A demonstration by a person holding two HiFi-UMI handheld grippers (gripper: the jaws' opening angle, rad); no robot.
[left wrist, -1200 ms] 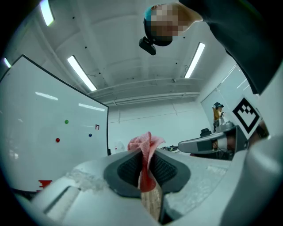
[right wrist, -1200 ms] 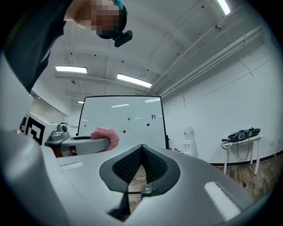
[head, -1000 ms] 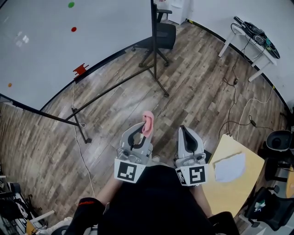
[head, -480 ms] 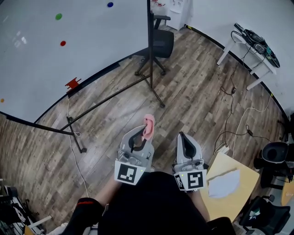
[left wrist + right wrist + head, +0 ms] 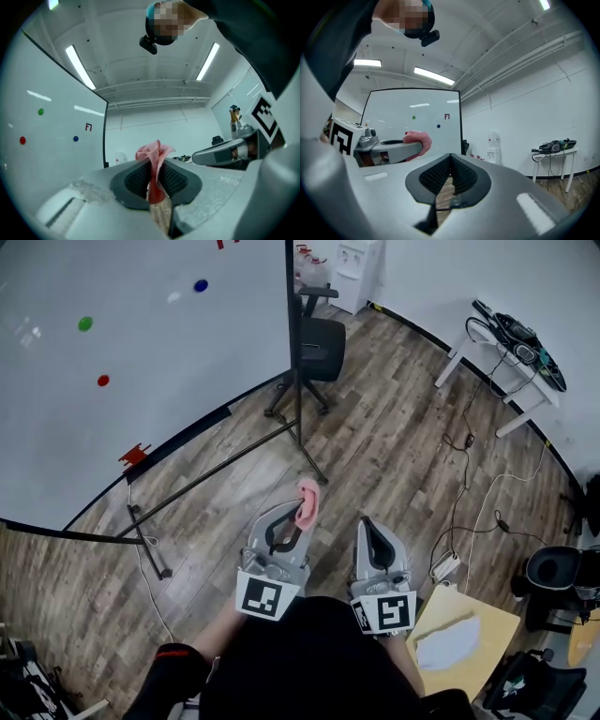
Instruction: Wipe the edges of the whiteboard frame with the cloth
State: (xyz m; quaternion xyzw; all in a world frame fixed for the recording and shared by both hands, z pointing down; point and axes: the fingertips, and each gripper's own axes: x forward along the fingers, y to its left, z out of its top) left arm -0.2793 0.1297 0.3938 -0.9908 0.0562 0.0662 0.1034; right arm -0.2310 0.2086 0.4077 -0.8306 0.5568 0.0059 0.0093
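Observation:
A large whiteboard [image 5: 141,362] on a black rolling stand fills the upper left of the head view; its dark frame edge [image 5: 290,306] runs down its right side. Coloured magnets dot its face. My left gripper [image 5: 306,503] is held low in front of me, shut on a pink cloth [image 5: 307,498] that pokes out past the fingertips. The pink cloth [image 5: 153,154] stands pinched between the jaws in the left gripper view. My right gripper [image 5: 367,526] is beside it, shut and empty. Both are well short of the board.
A black office chair [image 5: 314,343] stands behind the board's right edge. The stand's black legs [image 5: 220,465] cross the wood floor ahead. A white desk [image 5: 511,343] with gear is far right, cables [image 5: 469,484] trail on the floor, and a wooden table [image 5: 459,638] sits at my right.
The view has tilted up: the whiteboard, chair and floor have slid down and left in the head view. Both grippers keep their pose, the cloth still pinched in the left one.

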